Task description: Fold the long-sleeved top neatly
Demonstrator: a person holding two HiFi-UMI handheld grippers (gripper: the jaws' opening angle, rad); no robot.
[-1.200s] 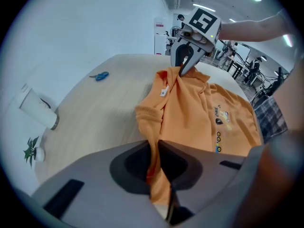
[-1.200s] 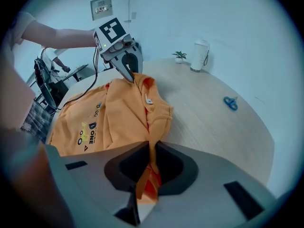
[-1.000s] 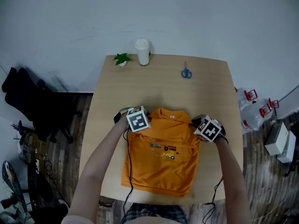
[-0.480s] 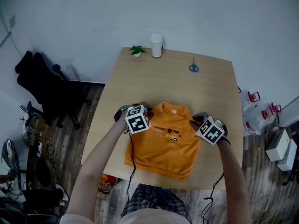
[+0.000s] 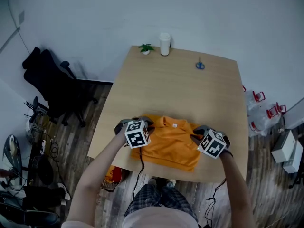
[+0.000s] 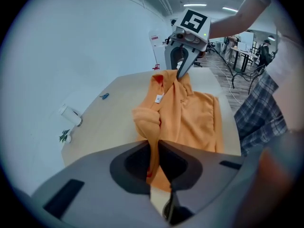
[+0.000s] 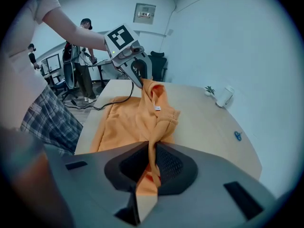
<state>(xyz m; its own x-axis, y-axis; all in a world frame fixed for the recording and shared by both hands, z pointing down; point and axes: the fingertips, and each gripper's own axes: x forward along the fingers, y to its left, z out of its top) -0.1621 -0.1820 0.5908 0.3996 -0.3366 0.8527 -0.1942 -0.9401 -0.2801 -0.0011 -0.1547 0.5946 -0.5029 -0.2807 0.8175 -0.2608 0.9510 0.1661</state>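
Orange long-sleeved top [image 5: 167, 145] lies at the near edge of the light wooden table [image 5: 180, 87]. Collar with white tag points far, the folded edge near, and the long axis runs left-right. The left gripper [image 6: 154, 152] is clamped on bunched cloth at the left shoulder, the right gripper [image 7: 152, 158] likewise at the right shoulder. The collar edge is raised between them. Fabric is thin, smooth and matte, with a ribbed collar. At the far edge: blue scissors [image 5: 200, 64], white cylindrical cup [image 5: 165, 43], small green plant [image 5: 146, 48].

orange top [image 5: 169, 144] on table [image 5: 180, 91], scissors [image 5: 200, 64], cup [image 5: 165, 43], plant [image 5: 146, 48]
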